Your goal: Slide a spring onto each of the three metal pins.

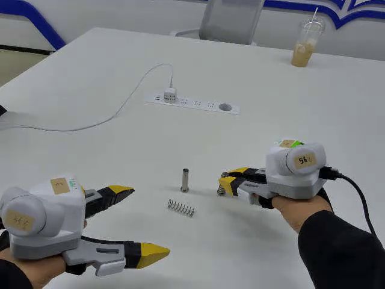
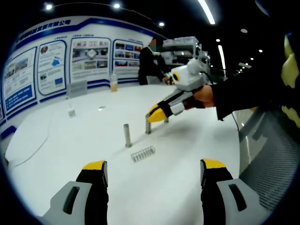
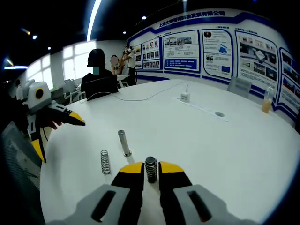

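**A:** Mid-frame, head view: loose spring (image 1: 181,208) lies flat, long axis left-right, below the bare pin (image 1: 184,179). Whose grab?

**B:** Probably the left hand-held gripper (image 1: 144,221), jaws wide, spring dead ahead; right hand-held gripper (image 1: 227,182) is pinching a second spring (image 1: 221,190).

Open tabletop (image 1: 120,138) all round the upright pin (image 1: 184,180) (loose spring (image 1: 181,208) lies beside)

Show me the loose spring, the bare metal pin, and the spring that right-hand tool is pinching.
loose spring (image 1: 181,208): head view, middle of its coils.
bare metal pin (image 1: 185,179): head view, middle of the upright shaft.
pinched spring (image 3: 150,169): right gripper view, its coils between the jaws.
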A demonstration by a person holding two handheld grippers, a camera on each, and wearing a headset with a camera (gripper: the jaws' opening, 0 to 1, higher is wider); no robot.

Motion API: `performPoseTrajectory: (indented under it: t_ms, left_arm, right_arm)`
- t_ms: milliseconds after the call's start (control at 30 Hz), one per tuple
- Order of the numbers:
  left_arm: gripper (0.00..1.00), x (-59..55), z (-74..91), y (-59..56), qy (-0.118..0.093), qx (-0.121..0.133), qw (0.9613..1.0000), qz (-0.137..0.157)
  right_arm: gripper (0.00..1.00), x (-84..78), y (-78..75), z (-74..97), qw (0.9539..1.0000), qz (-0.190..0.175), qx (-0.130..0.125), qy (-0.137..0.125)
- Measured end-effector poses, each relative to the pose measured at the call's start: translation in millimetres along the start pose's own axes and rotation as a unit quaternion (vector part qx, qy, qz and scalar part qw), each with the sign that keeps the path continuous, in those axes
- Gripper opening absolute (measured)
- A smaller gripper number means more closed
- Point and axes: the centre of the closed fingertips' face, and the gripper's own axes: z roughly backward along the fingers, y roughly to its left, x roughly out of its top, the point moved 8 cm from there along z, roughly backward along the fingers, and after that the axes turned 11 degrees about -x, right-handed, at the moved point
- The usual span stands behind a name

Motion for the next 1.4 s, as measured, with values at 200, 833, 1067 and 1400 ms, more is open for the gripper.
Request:
performPoseTrajectory:
  t_ms: [200,833,1067,1400]
  left_arm:
    - [0.83,-0.2,0.1,-0.2,-0.001,0.001,1.0,0.001]
    - [0.83,0.8,0.5,-0.8,-0.005,0.002,1.0,-0.001]
    - [0.83,1.6,-0.5,-1.2,-0.006,0.0,1.0,-0.002]
    - [0.83,1.8,1.0,-1.4,-0.005,0.002,1.0,-0.002]
  right_arm:
    - [0.15,-1.0,-0.1,1.5,1.0,0.0,-0.001,0.002]
    - [0.17,-14.1,16.6,20.1,0.9996,-0.009,0.013,0.025]
    - [0.17,-11.5,30.2,18.4,0.9992,0.005,0.029,0.029]
    - [0.17,2.3,50.5,7.0,0.9974,0.029,0.06,0.028]
